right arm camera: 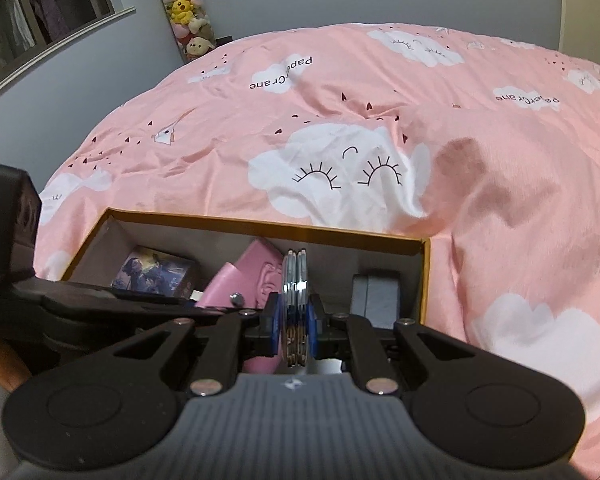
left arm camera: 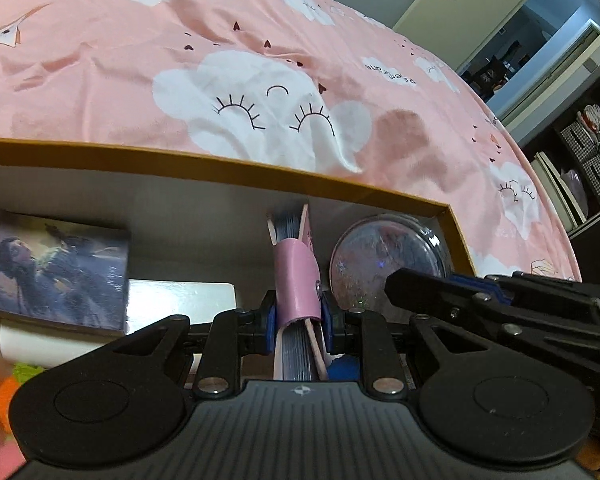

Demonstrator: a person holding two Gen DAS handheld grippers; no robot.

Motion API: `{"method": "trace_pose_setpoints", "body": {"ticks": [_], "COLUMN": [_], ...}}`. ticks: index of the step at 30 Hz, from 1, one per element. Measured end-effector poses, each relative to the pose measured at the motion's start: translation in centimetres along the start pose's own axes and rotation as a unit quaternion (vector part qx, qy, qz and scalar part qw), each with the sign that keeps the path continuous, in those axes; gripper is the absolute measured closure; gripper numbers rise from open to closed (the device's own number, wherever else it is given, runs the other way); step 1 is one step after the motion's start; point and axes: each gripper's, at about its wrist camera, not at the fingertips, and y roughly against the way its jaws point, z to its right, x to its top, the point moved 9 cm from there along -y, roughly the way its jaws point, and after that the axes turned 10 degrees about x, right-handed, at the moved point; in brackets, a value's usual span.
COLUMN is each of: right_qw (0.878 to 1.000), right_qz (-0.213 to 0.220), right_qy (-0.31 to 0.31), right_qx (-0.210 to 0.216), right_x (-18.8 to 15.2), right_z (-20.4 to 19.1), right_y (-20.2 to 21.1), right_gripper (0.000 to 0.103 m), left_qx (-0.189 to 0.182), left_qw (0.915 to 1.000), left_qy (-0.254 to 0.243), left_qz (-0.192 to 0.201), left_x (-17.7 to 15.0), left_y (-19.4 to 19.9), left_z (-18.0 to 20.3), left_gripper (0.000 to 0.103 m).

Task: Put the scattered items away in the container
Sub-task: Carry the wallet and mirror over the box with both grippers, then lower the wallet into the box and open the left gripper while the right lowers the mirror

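Note:
My left gripper (left arm camera: pixel 298 320) is shut on a pink notebook (left arm camera: pixel 296 276), held edge-on with its strap and grey page edges facing the camera, low inside the orange-rimmed box (left arm camera: pixel 220 172). My right gripper (right arm camera: pixel 296 314) is shut on a round clear glittery disc (right arm camera: pixel 296 280), also edge-on over the box (right arm camera: pixel 260 224). The left wrist view shows the disc (left arm camera: pixel 384 256) face-on at the box's right end, with the right gripper (left arm camera: pixel 396 286) beside it. In the right wrist view, the notebook (right arm camera: pixel 240 280) and left gripper (right arm camera: pixel 204 304) lie just left of the disc.
In the box lie a photo-printed pack (left arm camera: pixel 56 272), a white carton (left arm camera: pixel 180 300), a grey block (right arm camera: pixel 376 292) and an orange and green item (left arm camera: pixel 12 384). The box rests on a pink cloud-print bedspread (left arm camera: pixel 260 60). Shelves (left arm camera: pixel 580 152) stand to the right.

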Motion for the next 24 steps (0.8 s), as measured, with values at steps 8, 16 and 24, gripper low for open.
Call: {"method": "trace_pose_setpoints", "body": {"ticks": [8, 16, 24], "right_qw": [1.0, 1.0, 1.0], "right_qz": [-0.005, 0.0, 0.001], "right_qy": [0.002, 0.004, 0.007], "right_qx": [-0.005, -0.002, -0.005], "right_x": [-0.3, -0.4, -0.6], "right_z": [0.2, 0.2, 0.3], "right_y": [-0.2, 0.2, 0.6], "right_gripper": [0.088, 0.088, 0.088], "left_qx": [0.002, 0.026, 0.026], "left_qw": [0.9999, 0.9986, 0.9994], "left_qy": [-0.011, -0.045, -0.008], "left_qz": [-0.012, -0.011, -0.02], "left_x": [0.2, -0.5, -1.0], "left_y": [0.5, 2.9, 2.1], "left_z": [-0.3, -0.7, -1.7], "left_gripper": [0.071, 0.079, 0.079]}}
